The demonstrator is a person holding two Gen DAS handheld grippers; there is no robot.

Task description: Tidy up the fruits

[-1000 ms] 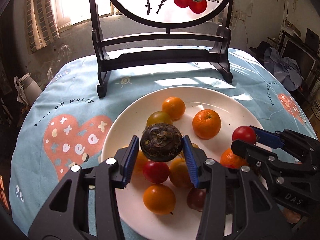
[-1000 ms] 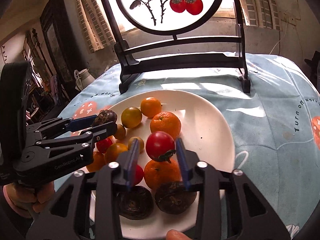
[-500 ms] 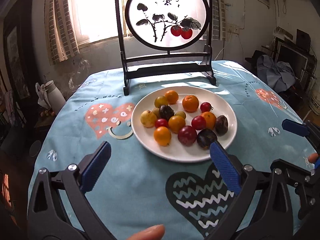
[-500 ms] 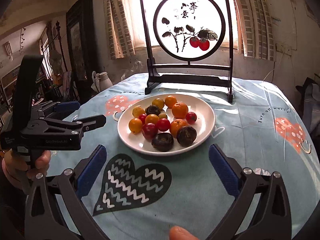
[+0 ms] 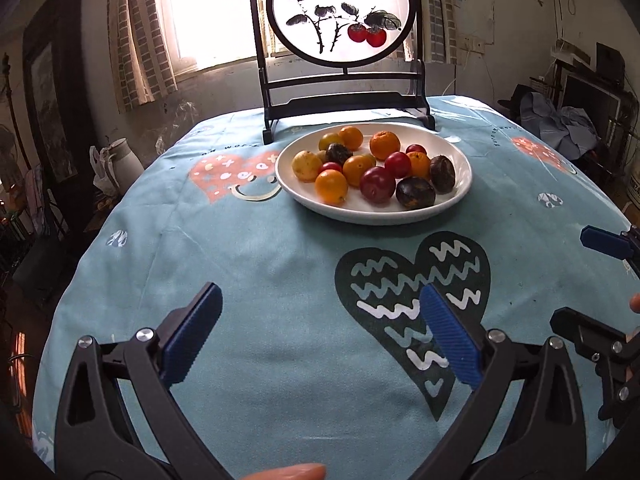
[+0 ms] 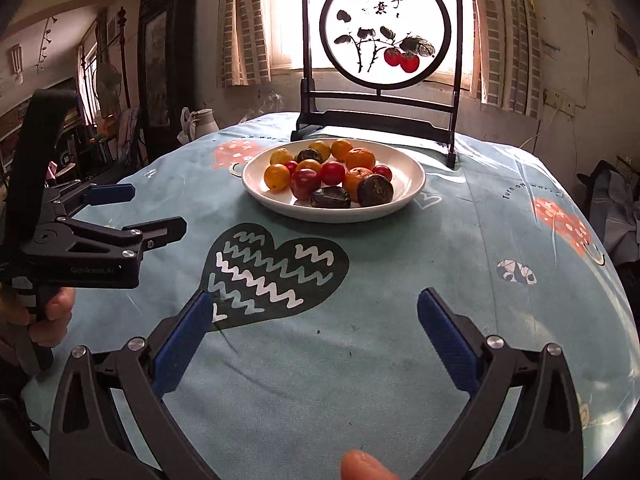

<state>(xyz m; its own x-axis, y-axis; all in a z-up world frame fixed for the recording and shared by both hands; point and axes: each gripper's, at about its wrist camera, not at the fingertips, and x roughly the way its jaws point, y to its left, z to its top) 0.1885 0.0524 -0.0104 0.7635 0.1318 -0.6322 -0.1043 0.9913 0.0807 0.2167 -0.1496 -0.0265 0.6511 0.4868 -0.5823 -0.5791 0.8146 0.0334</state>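
A white plate sits on the far half of the round table, holding several fruits: oranges, red tomatoes, yellow ones and dark passion fruits. My left gripper hangs open and empty over the near tablecloth, well short of the plate. In the right wrist view my right gripper is likewise open and empty, with the left gripper seen at its left, held by a hand.
A blue tablecloth with heart prints covers the table. A dark wooden stand with a round painted screen rises just behind the plate. A white jug and furniture lie beyond the table's left edge.
Both grippers let go of their fruits, a dark passion fruit and a red tomato, onto the plate, opened wide and pulled back toward the near edge of the table.
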